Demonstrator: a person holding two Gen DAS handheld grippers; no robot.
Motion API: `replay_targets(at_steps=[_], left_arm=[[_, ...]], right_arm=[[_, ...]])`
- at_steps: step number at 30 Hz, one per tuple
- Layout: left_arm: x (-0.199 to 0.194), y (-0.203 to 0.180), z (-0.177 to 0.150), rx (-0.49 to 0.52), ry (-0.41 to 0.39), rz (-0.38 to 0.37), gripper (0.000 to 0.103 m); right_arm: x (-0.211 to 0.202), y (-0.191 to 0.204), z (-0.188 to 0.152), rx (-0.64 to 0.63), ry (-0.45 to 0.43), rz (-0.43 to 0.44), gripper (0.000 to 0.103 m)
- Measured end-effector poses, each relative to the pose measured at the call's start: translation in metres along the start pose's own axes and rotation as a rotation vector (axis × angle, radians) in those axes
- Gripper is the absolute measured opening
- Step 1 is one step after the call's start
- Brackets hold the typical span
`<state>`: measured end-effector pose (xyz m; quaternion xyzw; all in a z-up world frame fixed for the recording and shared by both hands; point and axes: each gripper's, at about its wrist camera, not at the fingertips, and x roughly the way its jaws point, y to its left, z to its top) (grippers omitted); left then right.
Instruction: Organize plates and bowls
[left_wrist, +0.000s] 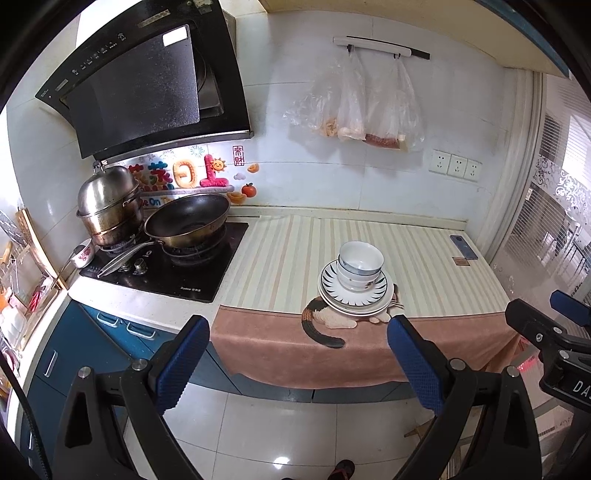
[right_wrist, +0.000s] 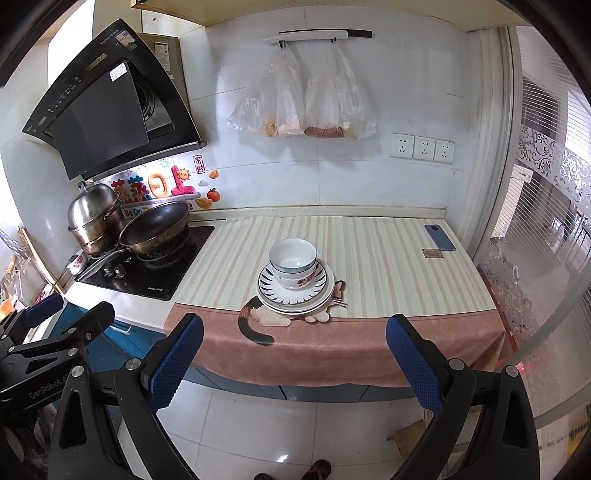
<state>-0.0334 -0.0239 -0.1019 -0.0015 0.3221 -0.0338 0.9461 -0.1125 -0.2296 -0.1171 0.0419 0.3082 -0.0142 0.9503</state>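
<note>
Several white bowls (left_wrist: 360, 264) (right_wrist: 293, 267) are nested on a stack of white plates (left_wrist: 382, 295) (right_wrist: 319, 293) with dark rim marks, near the front of the striped counter cloth (left_wrist: 288, 258) (right_wrist: 388, 258). My left gripper (left_wrist: 299, 332) hangs open over the floor, short of the counter's front edge and below the stack, holding nothing. My right gripper (right_wrist: 295, 330) is also open and bare, likewise in front of the counter. Each gripper shows at the side of the other's view.
A gas hob (left_wrist: 166, 262) at the left carries a dark wok (left_wrist: 188, 221) (right_wrist: 155, 225) and a steel steamer pot (left_wrist: 109, 206) (right_wrist: 94, 218). A phone (left_wrist: 463, 246) (right_wrist: 439, 237) lies at the counter's back right. Plastic bags (left_wrist: 354, 107) hang on the wall. A glass partition (right_wrist: 535, 240) stands at the right.
</note>
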Motion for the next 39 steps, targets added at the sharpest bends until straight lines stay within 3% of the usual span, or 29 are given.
replay_targets(at_steps=[39], left_arm=[[-0.006,-0.007,-0.001,0.015,-0.019,0.005,0.099]], right_arm=[[-0.005,0.003,0.006,-0.005,-0.004,0.001,0.101]])
